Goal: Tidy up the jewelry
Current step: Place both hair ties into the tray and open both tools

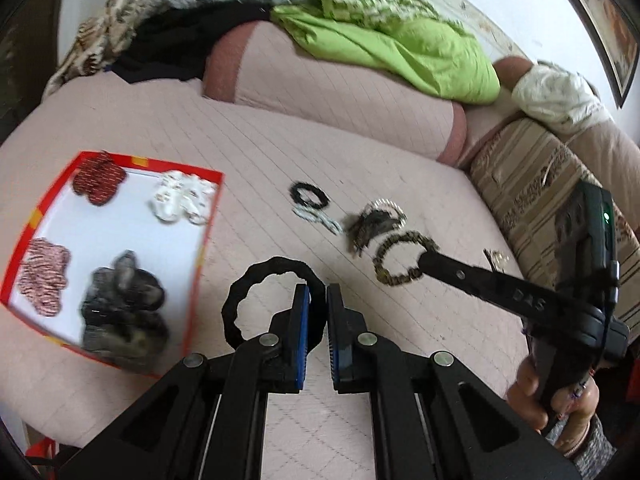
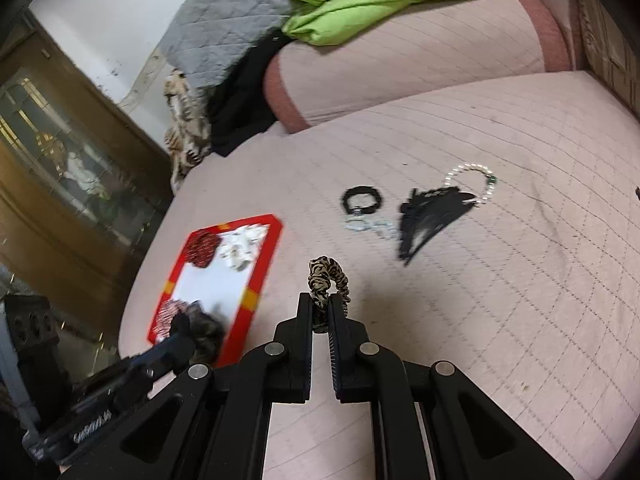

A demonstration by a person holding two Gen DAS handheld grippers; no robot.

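My left gripper (image 1: pixel 318 294) is shut on a black ring-shaped hair band (image 1: pixel 256 276), which hangs above the pink bedspread next to the red-rimmed tray (image 1: pixel 202 240). The tray holds red (image 1: pixel 98 180), white (image 1: pixel 180 198), pink-striped (image 1: pixel 44 276) and dark grey scrunchies (image 1: pixel 124 300). My right gripper (image 2: pixel 320 300) is shut on a leopard-print scrunchie (image 2: pixel 326 272), also lifted off the bed. In the left wrist view the right gripper (image 1: pixel 426 258) reaches in from the right with that scrunchie (image 1: pixel 394 260). The left gripper (image 2: pixel 178 336) shows over the tray's (image 2: pixel 272 248) near end.
On the bedspread lie a small black band (image 2: pixel 362 200), a clear beaded piece (image 2: pixel 368 226), a black feathery piece (image 2: pixel 432 216) and a pearl bracelet (image 2: pixel 472 178). A pink bolster (image 1: pixel 340 92), green cloth (image 1: pixel 400 40) and striped cushion (image 1: pixel 532 192) bound the far side. A wooden cabinet (image 2: pixel 60 160) stands left.
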